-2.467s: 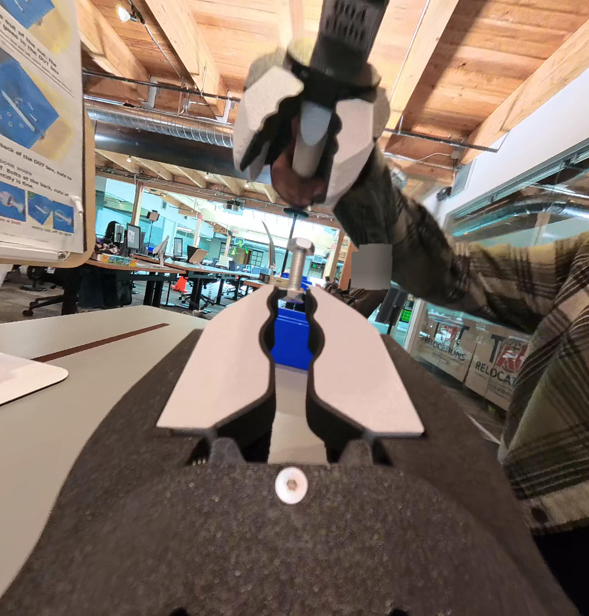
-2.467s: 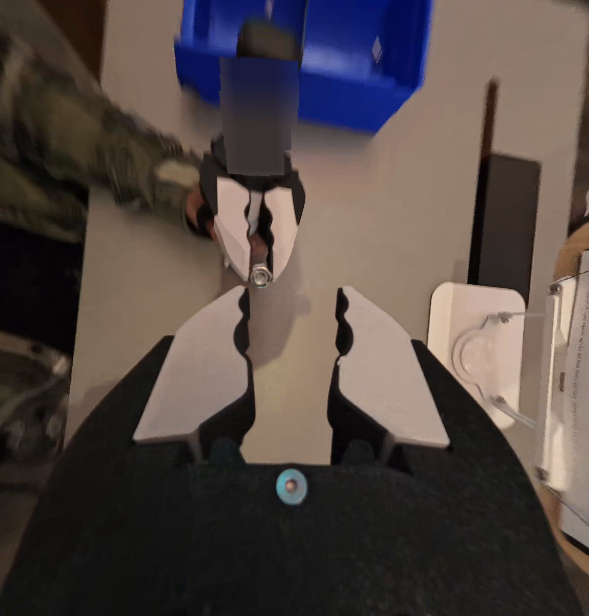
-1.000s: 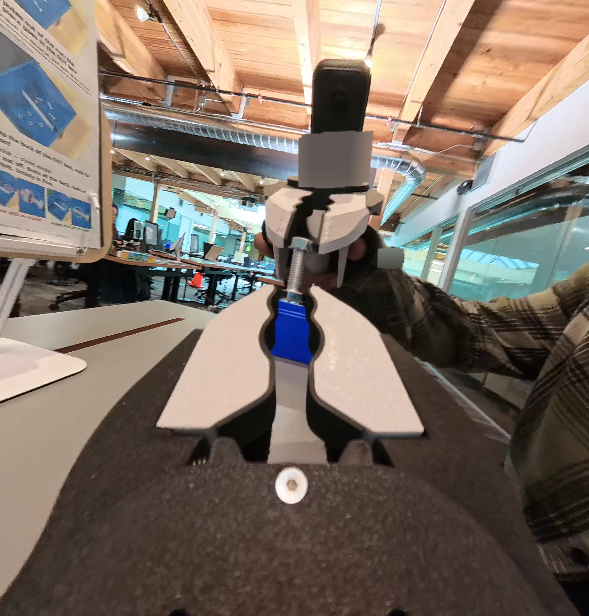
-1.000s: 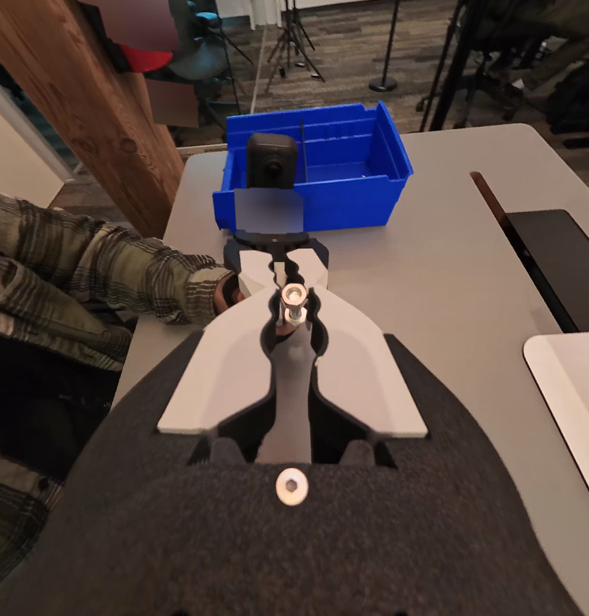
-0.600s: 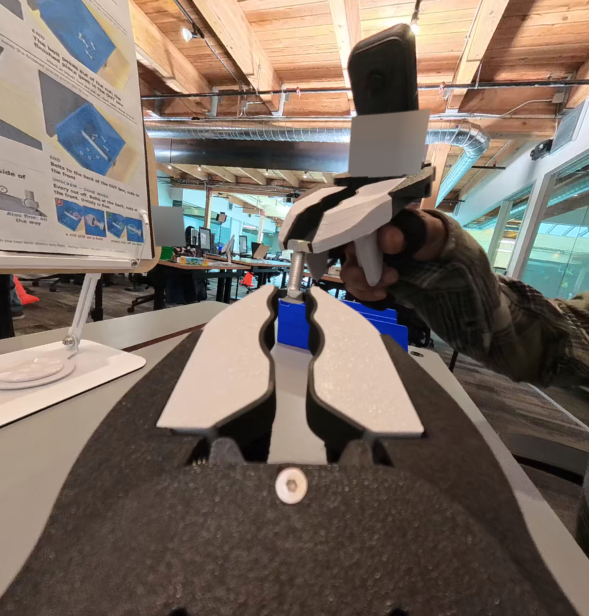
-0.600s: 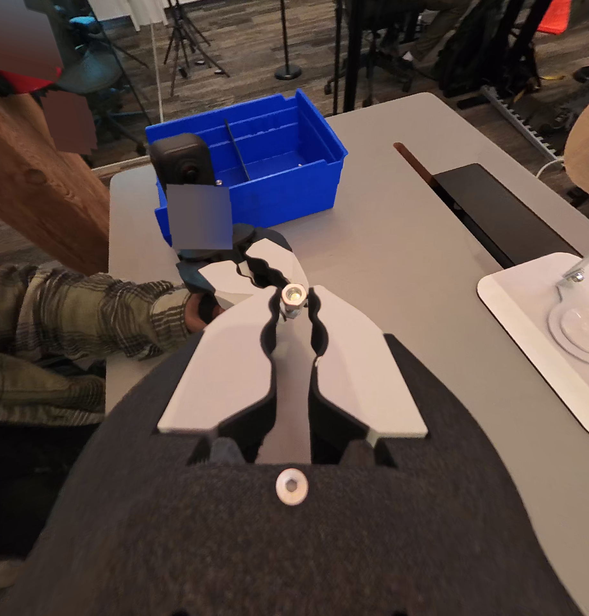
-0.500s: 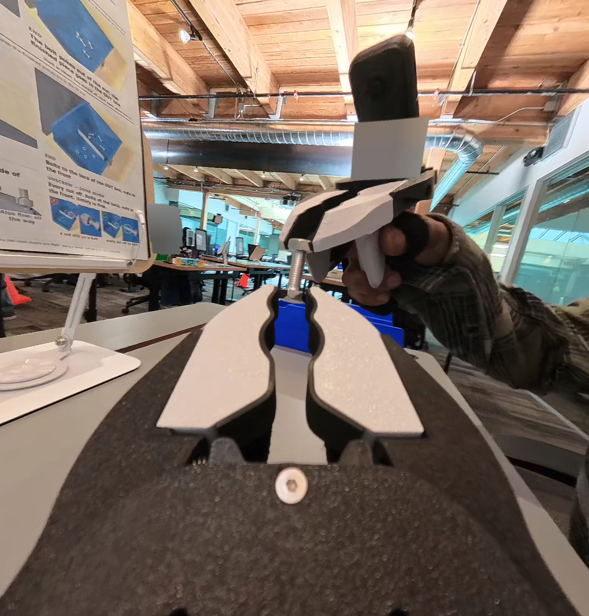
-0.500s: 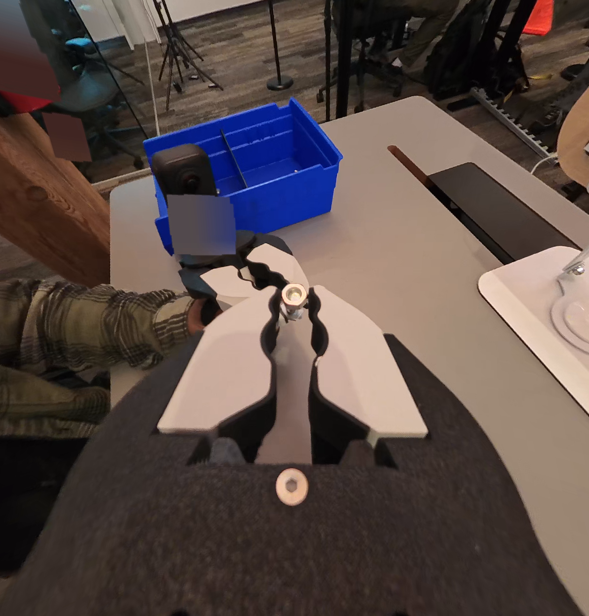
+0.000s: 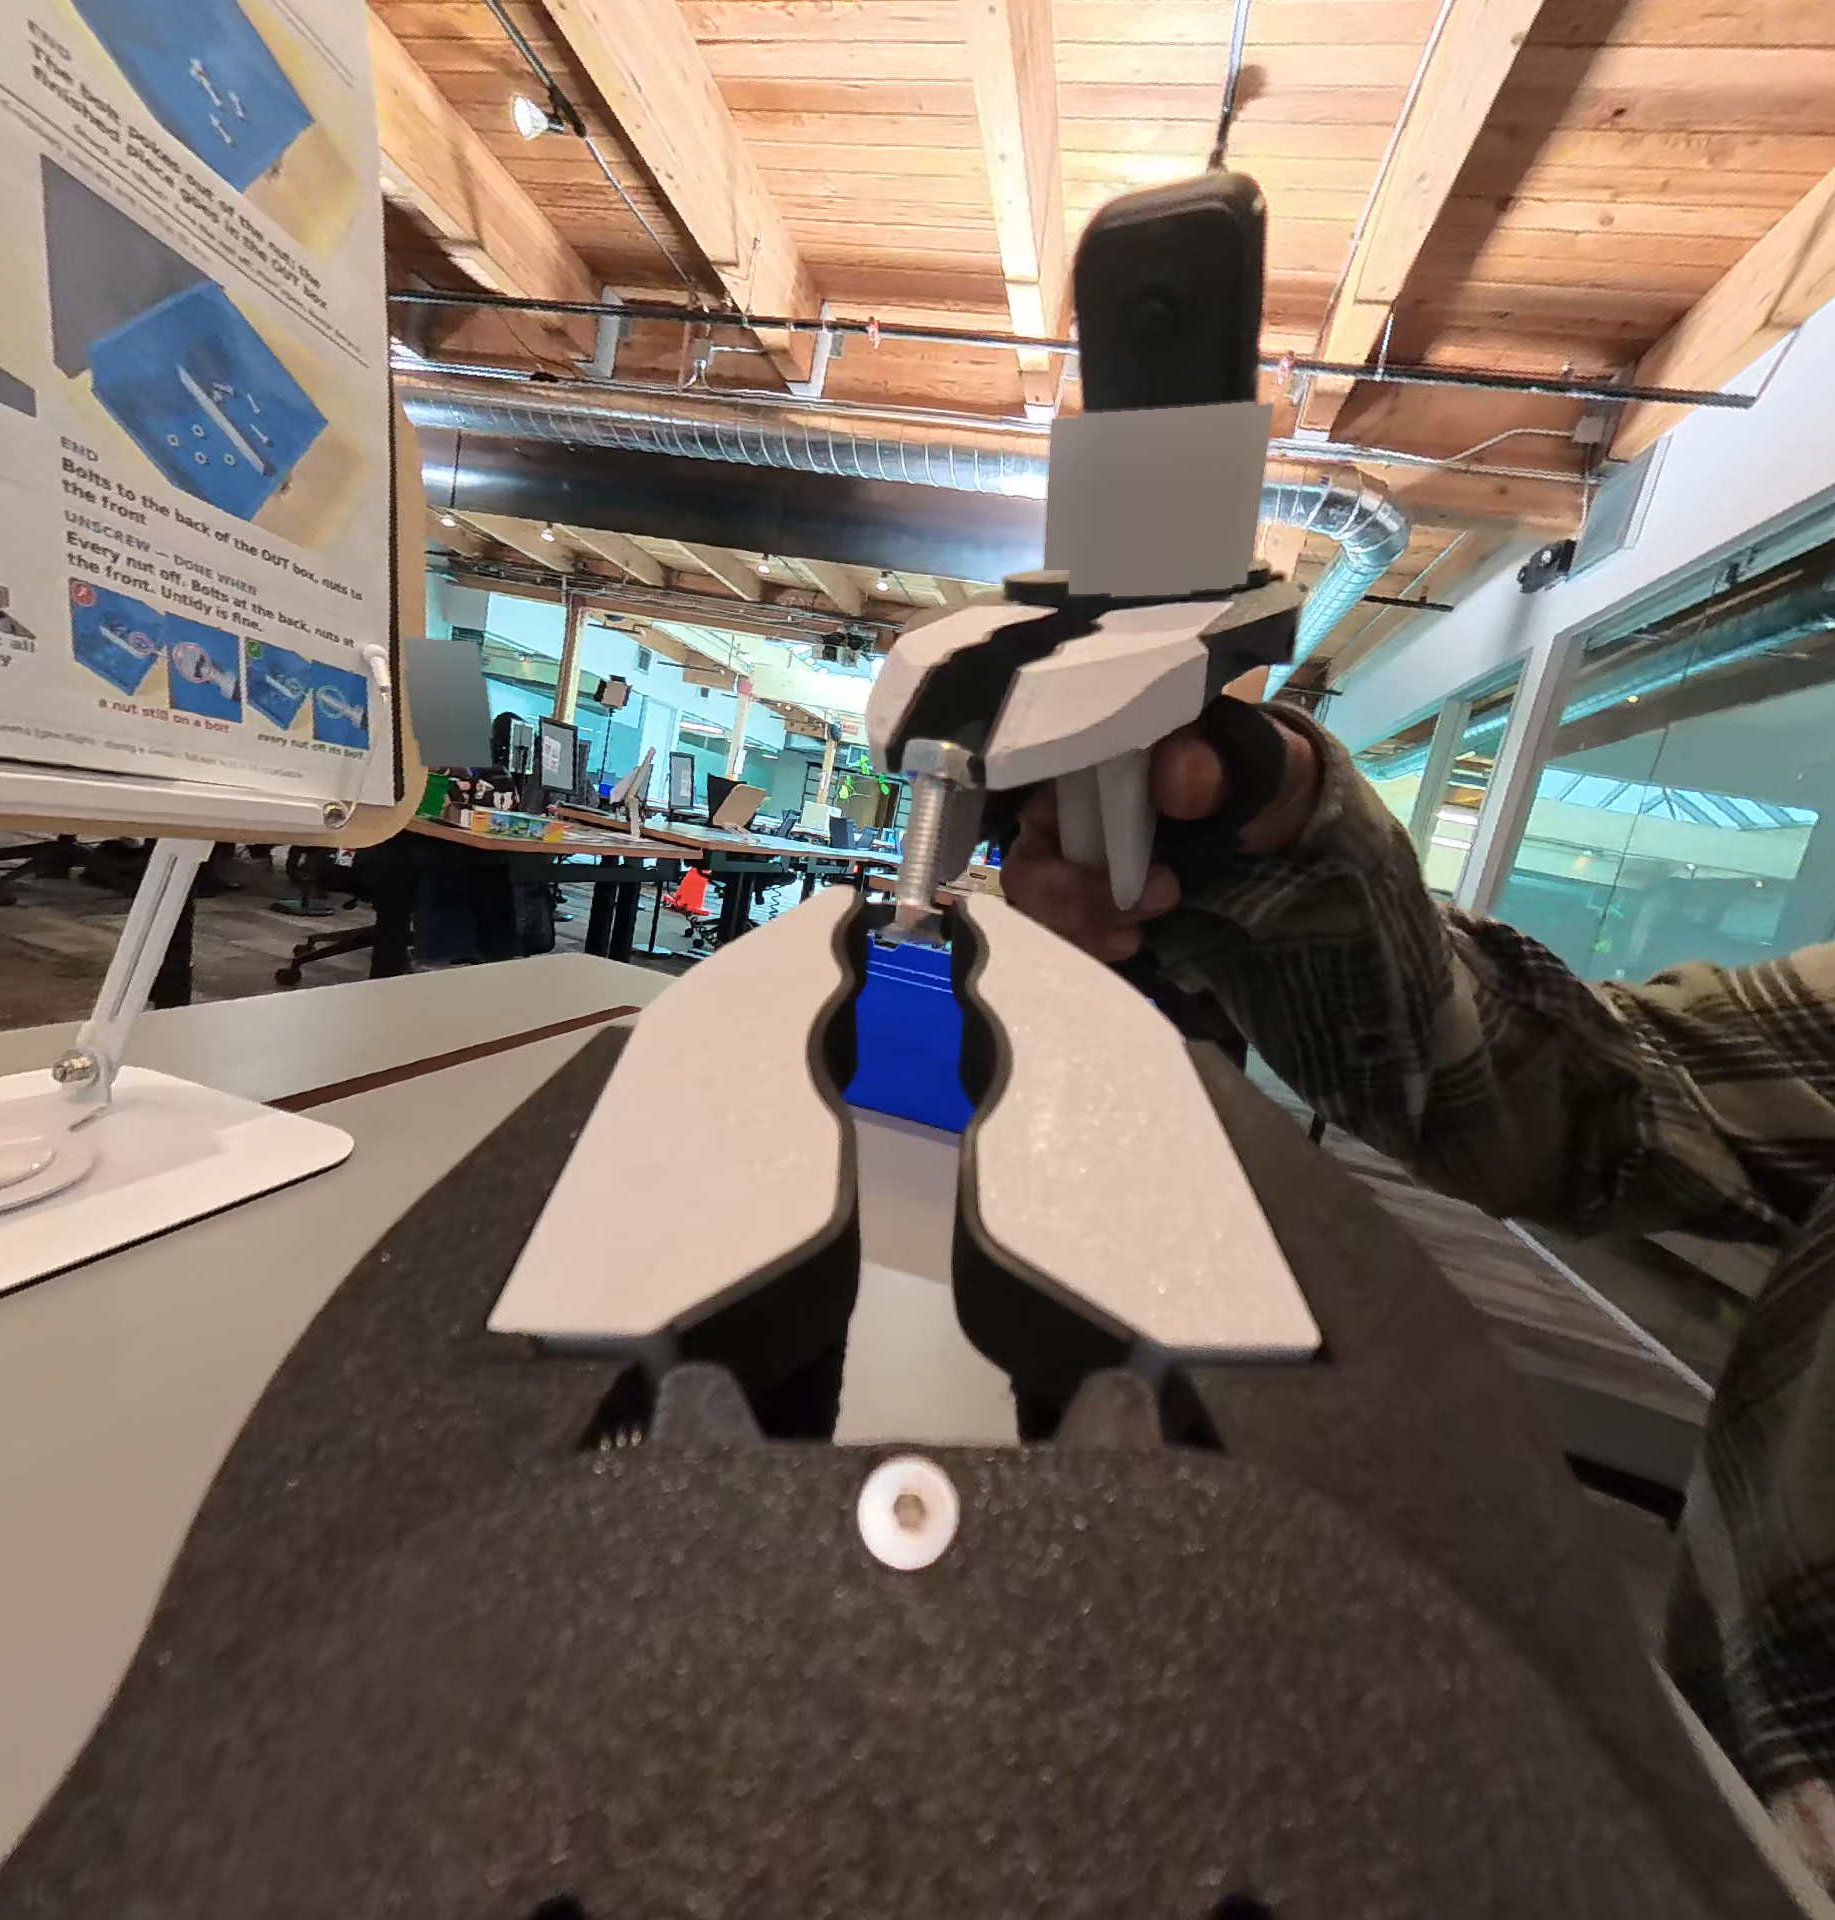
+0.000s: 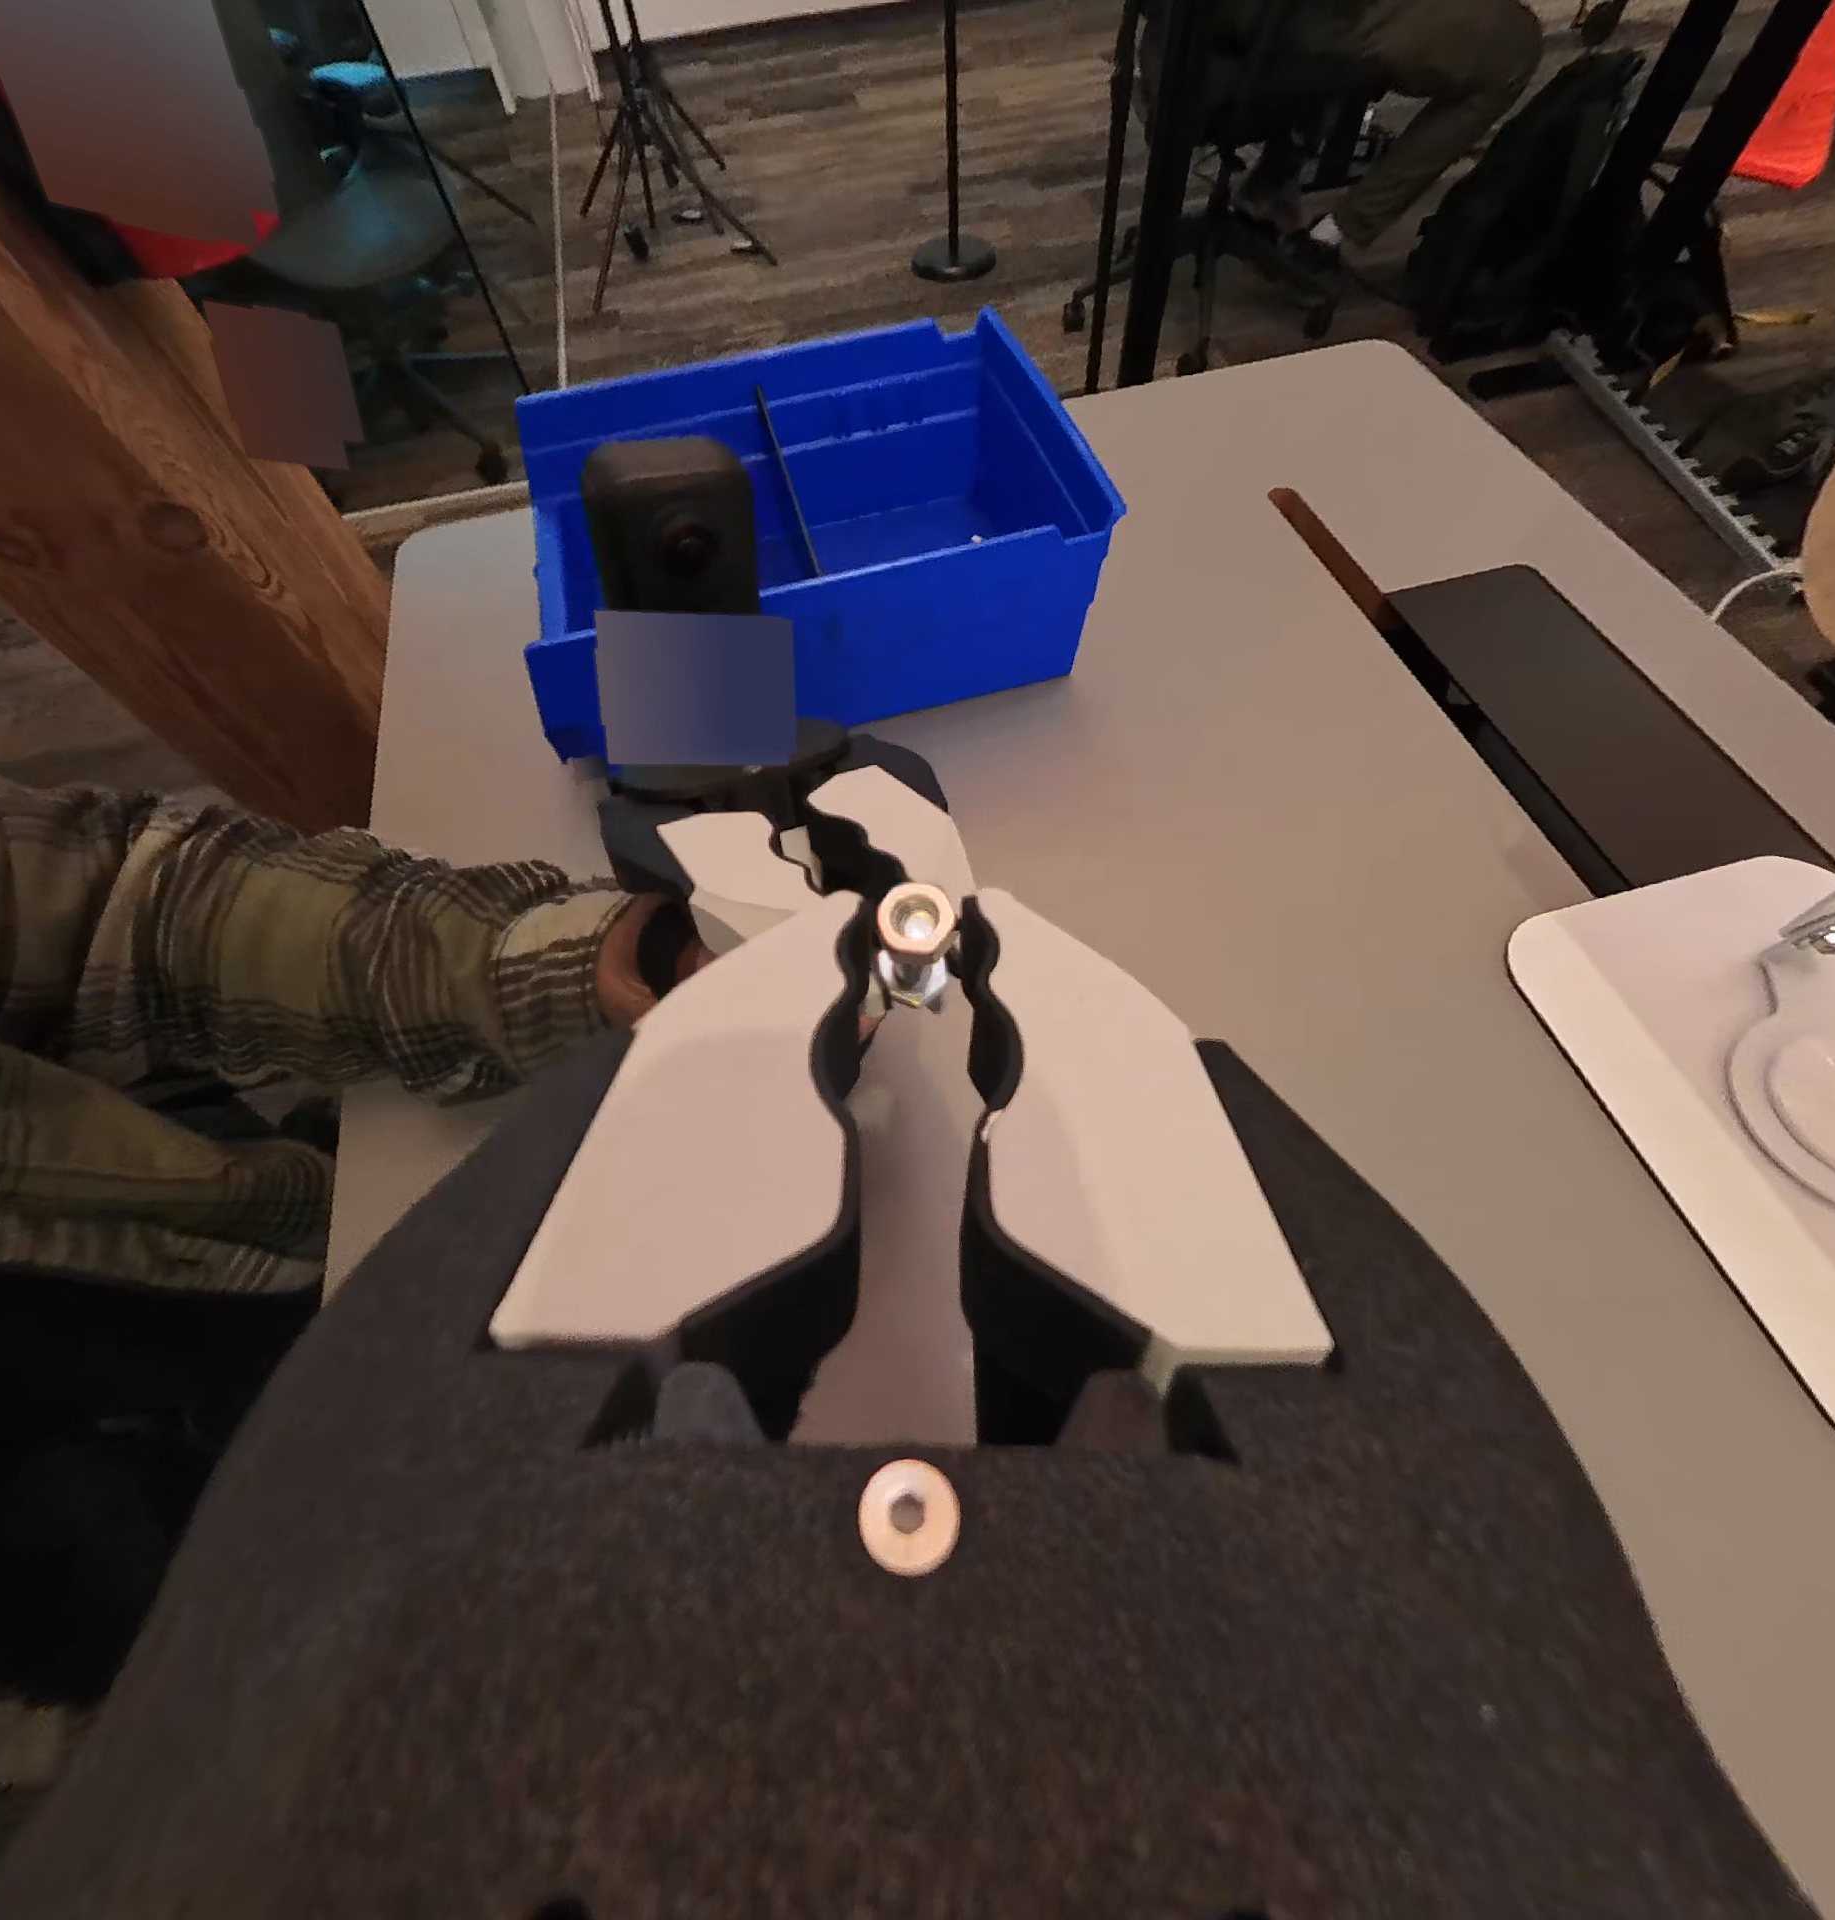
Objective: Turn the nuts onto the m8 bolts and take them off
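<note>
While I count, I find one bolt (image 9: 925, 844), one nut (image 9: 941, 762) and one blue bin (image 10: 892, 540) with a divider. My left gripper (image 9: 905, 928) pinches the bolt's lower end at its tips, shaft upright above the table (image 10: 1256, 831). My right gripper (image 10: 911, 961) comes from above, tips clamped on the nut at the bolt's top. My right hand (image 9: 1131, 831) grips its handle, plaid sleeve (image 9: 1464, 1049) stretched out sideways. Beyond both, the bin sits on the table.

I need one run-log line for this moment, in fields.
left gripper: shut on bolt | right gripper: shut on nut | blue bin: on table, behind
</note>
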The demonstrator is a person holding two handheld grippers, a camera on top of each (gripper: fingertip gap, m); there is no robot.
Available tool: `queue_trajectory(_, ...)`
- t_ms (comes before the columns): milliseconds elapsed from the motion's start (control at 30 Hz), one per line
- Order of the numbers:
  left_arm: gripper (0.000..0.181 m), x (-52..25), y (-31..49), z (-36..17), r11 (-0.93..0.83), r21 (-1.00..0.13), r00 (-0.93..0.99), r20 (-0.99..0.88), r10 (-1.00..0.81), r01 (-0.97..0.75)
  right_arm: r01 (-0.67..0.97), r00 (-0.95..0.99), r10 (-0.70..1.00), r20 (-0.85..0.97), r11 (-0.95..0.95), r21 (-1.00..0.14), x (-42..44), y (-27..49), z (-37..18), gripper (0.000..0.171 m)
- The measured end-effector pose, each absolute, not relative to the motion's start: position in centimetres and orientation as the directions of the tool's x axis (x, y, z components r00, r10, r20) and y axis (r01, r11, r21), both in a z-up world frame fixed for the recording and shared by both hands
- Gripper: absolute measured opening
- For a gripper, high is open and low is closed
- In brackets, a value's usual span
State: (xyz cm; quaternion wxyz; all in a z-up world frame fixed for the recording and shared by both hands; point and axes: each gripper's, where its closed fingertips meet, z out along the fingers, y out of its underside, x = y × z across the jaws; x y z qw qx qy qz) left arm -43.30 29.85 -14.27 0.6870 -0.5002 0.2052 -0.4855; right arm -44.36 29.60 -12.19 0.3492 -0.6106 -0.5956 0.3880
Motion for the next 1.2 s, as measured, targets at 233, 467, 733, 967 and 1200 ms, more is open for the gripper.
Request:
queue_trajectory(233,0.014,-43.2,29.5,-14.0,0.034,-0.884,0.427,0.192,-0.884,0.467,0.476,-0.082,0.993,-0.084,-0.035,-0.879,-44.1,29.3,-12.1,0.016)
queue_trajectory(467,0.013,-42.7,28.9,-13.6,0.049,-0.884,0.408,0.165,-0.898,0.466,0.451,-0.173,0.976,-0.133,-0.041,-0.892,-43.7,28.4,-11.7,0.016)
queue_trajectory(733,0.013,-42.7,28.8,-13.4,0.041,-0.877,0.400,0.176,-0.900,0.479,0.404,-0.194,0.969,-0.155,-0.065,-0.912,-43.8,28.2,-11.4,0.016)
queue_trajectory(967,0.014,-42.7,29.4,-13.9,0.052,-0.898,0.458,0.172,-0.872,0.436,0.466,-0.143,0.982,-0.123,-0.042,-0.884,-43.9,28.7,-12.0,0.016)
queue_trajectory(1200,0.014,-42.6,29.4,-14.0,0.037,-0.896,0.446,0.184,-0.876,0.443,0.453,-0.140,0.982,-0.131,-0.054,-0.890,-43.7,29.1,-12.1,0.019)
